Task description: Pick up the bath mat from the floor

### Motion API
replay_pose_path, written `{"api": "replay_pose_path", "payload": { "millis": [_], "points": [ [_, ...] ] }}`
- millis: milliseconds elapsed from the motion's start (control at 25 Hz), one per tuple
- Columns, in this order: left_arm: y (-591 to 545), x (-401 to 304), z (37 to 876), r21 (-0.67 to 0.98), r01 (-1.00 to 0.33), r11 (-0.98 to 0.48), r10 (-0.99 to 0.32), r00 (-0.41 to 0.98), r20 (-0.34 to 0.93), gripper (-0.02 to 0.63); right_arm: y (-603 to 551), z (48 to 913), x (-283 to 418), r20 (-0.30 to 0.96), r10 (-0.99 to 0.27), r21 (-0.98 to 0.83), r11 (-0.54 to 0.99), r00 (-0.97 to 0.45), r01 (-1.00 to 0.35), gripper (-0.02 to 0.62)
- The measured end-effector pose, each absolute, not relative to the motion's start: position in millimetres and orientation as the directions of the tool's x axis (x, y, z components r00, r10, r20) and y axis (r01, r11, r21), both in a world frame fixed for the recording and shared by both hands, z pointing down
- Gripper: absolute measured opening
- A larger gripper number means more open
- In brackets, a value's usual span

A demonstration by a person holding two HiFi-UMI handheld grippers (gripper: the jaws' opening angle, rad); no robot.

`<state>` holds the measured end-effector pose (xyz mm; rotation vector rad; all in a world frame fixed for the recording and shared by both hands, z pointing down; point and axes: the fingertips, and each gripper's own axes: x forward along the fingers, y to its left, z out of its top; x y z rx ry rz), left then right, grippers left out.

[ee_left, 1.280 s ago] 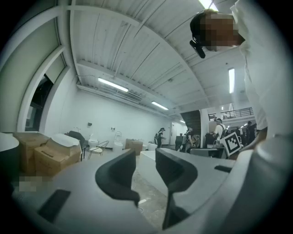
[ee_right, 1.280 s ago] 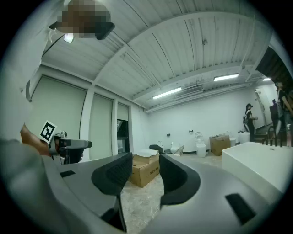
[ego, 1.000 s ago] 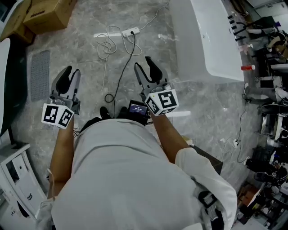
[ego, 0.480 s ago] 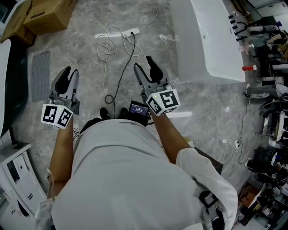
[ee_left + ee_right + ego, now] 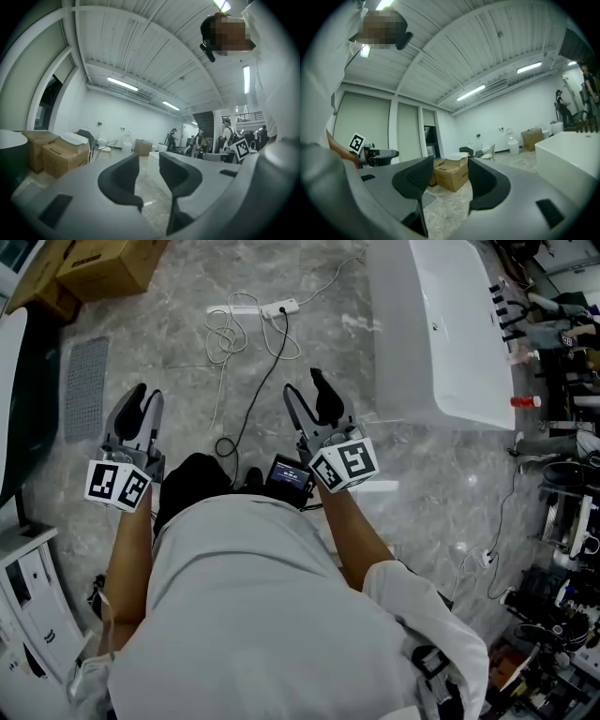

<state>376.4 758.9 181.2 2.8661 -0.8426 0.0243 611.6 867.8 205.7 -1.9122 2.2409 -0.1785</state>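
While I hold both grippers level above the floor, my left gripper stands slightly open and empty, and my right gripper has just been opening on nothing. The mat lies flat near the floor's left edge, untouched, with cables ahead and a tub at the right.

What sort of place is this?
Probably a large warehouse-like hall staged with bathroom fittings: a white bathtub on the marble-look floor, what looks like a toilet by the far wall, and cardboard boxes.
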Motion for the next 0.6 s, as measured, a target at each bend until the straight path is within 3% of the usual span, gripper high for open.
{"api": "replay_pose_path", "payload": {
  "millis": [280,600],
  "points": [
    [698,373,205,0.176,-0.575,-0.799,-0.572,0.817,0.075,0.135,812,229,622,-0.025,-0.986,-0.235,0.167,-0.166,-0.957,0.230],
    [552,388,206,0.209,-0.603,-0.769,-0.610,0.791,0.038,0.135,668,208,633,0.001,-0.975,-0.173,0.218,-0.222,-0.960,0.232]
  ]
}}
